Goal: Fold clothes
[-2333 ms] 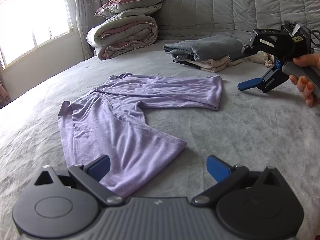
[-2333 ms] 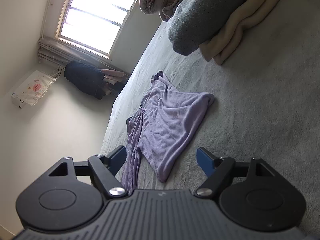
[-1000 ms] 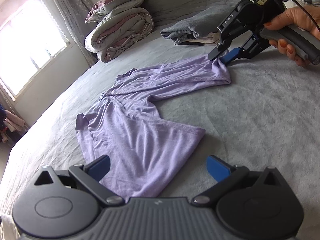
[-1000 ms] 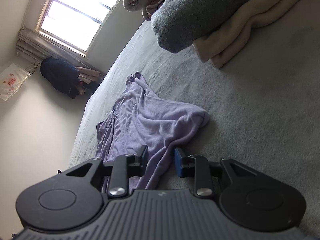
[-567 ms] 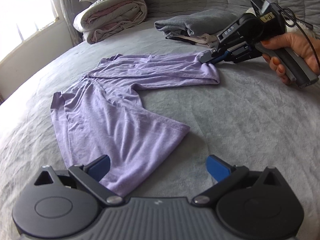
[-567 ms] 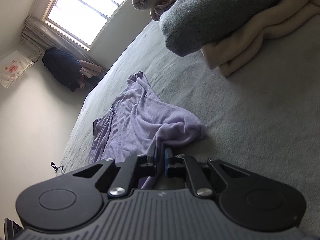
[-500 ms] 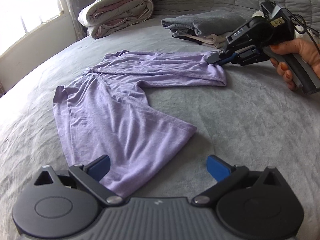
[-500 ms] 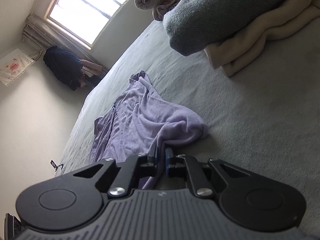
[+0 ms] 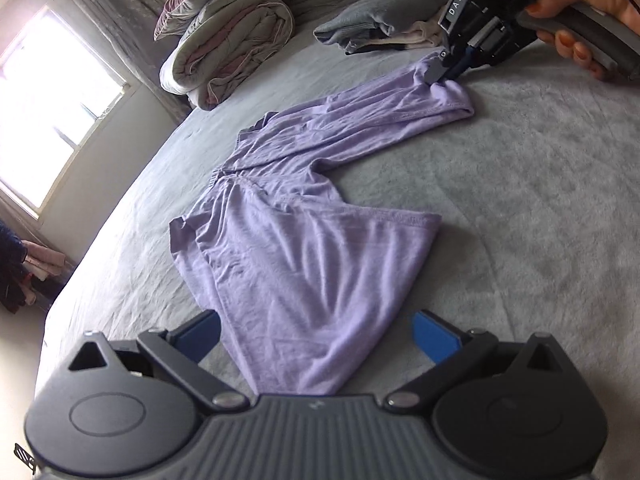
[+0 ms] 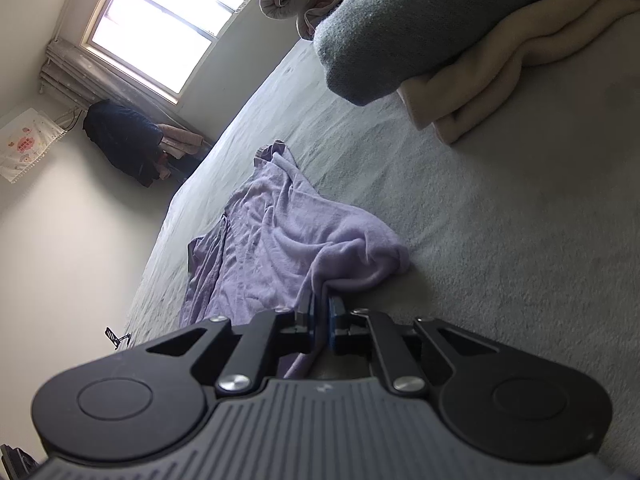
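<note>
Lilac trousers [image 9: 304,240] lie spread on the grey bed, one leg running toward me and the other stretching off to the far right. My left gripper [image 9: 316,334] hangs open over the hem of the near leg, with the cloth lying between its blue pads and neither pad closed on it. My right gripper [image 9: 444,70], held by a hand, is shut on the hem of the far leg. In the right wrist view the lilac trousers [image 10: 280,248] bunch up into the closed right gripper [image 10: 320,314].
A stack of folded clothes [image 9: 372,26], grey on top of beige, sits just behind the right gripper. Rolled quilts and a pillow [image 9: 224,52] lie at the head of the bed. The window [image 9: 44,104] side edge of the bed is at left.
My right gripper came down on the far leg's hem and shut on it, and now lifts it slightly. The left gripper stayed open and moved closer over the near leg.
</note>
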Tool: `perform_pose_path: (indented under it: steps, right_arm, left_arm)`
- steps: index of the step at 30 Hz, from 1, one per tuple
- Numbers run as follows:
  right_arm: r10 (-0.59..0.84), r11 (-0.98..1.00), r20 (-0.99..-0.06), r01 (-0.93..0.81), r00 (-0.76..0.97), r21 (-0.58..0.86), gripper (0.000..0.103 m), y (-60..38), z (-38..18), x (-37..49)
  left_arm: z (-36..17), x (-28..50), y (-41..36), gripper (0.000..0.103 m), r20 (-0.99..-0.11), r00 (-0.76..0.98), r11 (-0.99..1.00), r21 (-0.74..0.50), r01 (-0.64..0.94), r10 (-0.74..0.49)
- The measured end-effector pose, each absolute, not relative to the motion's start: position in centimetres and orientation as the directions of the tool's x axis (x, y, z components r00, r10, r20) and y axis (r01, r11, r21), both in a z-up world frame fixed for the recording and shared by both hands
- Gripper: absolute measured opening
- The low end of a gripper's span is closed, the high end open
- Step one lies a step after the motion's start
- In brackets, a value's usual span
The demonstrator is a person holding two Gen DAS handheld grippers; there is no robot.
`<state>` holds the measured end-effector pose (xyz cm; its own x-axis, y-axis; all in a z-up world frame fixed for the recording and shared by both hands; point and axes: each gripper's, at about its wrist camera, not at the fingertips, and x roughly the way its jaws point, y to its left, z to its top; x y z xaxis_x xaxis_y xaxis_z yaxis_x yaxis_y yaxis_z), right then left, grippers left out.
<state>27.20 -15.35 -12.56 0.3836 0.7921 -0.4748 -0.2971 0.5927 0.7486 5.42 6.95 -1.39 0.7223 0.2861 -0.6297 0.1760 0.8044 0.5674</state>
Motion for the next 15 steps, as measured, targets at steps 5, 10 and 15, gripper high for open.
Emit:
perform_pose_path:
  steps: [5, 10, 15]
  right_arm:
    - [0.797, 0.581, -0.466, -0.279, 0.384, 0.764, 0.008, -15.7, -12.8, 27.3]
    - [0.804, 0.568, -0.457, -0.262, 0.381, 0.781, 0.008, -16.0, -13.0, 27.5]
    - [0.814, 0.548, -0.444, -0.241, 0.375, 0.801, 0.01, -16.4, -13.1, 27.7]
  left_arm:
    - [-2.2, 5.9, 5.9, 0.102, -0.568, 0.747, 0.733, 0.661, 0.164, 0.345]
    - [-2.8, 5.8, 5.2, 0.102, -0.482, 0.776, 0.637, 0.758, 0.138, 0.406]
    - [-3.4, 5.8, 4.4, 0.097, -0.388, 0.802, 0.531, 0.841, 0.106, 0.455]
